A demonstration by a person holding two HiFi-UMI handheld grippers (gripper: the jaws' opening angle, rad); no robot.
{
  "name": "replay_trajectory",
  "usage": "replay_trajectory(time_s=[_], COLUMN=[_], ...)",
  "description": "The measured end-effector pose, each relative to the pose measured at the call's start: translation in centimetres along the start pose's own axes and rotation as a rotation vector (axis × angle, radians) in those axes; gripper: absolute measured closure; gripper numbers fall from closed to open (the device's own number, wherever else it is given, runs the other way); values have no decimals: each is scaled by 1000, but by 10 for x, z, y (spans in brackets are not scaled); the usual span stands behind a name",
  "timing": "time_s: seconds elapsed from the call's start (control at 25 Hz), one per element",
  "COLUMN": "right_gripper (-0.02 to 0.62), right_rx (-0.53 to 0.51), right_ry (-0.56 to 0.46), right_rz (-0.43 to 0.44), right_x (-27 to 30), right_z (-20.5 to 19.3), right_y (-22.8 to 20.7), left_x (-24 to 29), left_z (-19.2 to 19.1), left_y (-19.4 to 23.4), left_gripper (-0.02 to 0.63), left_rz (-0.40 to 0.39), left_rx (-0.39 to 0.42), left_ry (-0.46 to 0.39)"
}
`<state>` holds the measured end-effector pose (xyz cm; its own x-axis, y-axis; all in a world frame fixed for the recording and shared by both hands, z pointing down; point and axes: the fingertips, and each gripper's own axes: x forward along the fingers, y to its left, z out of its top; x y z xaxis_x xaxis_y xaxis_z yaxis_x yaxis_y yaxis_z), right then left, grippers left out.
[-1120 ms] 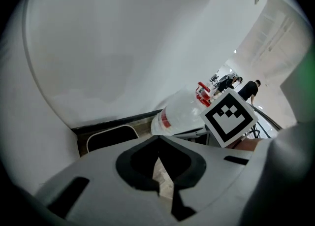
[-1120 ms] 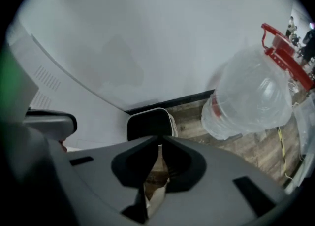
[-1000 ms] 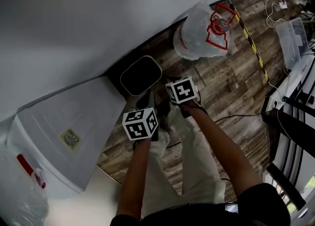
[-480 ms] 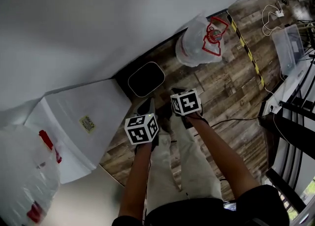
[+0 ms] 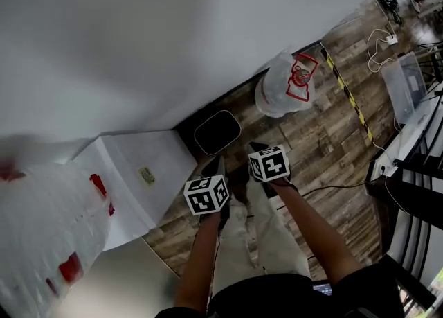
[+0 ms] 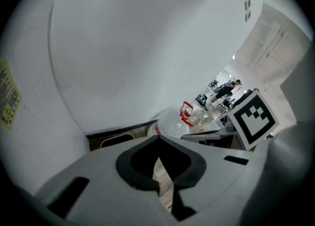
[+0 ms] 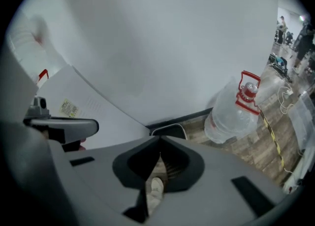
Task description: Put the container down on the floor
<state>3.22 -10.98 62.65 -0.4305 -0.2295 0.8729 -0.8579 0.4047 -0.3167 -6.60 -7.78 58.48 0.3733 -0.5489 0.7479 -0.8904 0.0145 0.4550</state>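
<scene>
The container (image 5: 217, 131), a black tub with a pale rounded rim, sits on the wood floor against the wall's dark skirting. It also shows low in the left gripper view (image 6: 116, 142) and just beyond the jaws in the right gripper view (image 7: 170, 131). My left gripper (image 5: 217, 167) and right gripper (image 5: 255, 147) hang side by side above the floor, nearer to me than the container and apart from it. Both are shut with nothing between their jaws. The person's light trousers and a shoe show below the grippers.
A big clear water bottle (image 5: 285, 88) with a red handle stands right of the container. A white cabinet (image 5: 142, 171) with a yellow label is at the left, with a red-printed plastic bag (image 5: 48, 226) over it. Yellow-black tape (image 5: 346, 88), cables and a clear box (image 5: 405, 81) lie at the right.
Both grippers have risen away from the container, which stays on the floor and now looks smaller and farther off. The plastic bag has come into view at the left.
</scene>
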Motion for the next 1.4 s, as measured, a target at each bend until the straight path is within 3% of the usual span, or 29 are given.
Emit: replay_trajectory(time_s=[0.56,0.8,1.4], right_gripper=[565,565,565], right_rx=[-26,-16,-70], right_ry=[-128,-225,-448], right_rz=[62,119,217], right_x=[-80,-138,-263], right_z=[47,83,148], right_y=[49,75,137], left_x=[-62,-105,-197], left_z=[67,107,158], left_y=[-48,-82,-137], left_gripper=[592,592,592], left_rz=[-57,-24,-52], left_rx=[81,236,328], left_ry=[-103,-168,-288])
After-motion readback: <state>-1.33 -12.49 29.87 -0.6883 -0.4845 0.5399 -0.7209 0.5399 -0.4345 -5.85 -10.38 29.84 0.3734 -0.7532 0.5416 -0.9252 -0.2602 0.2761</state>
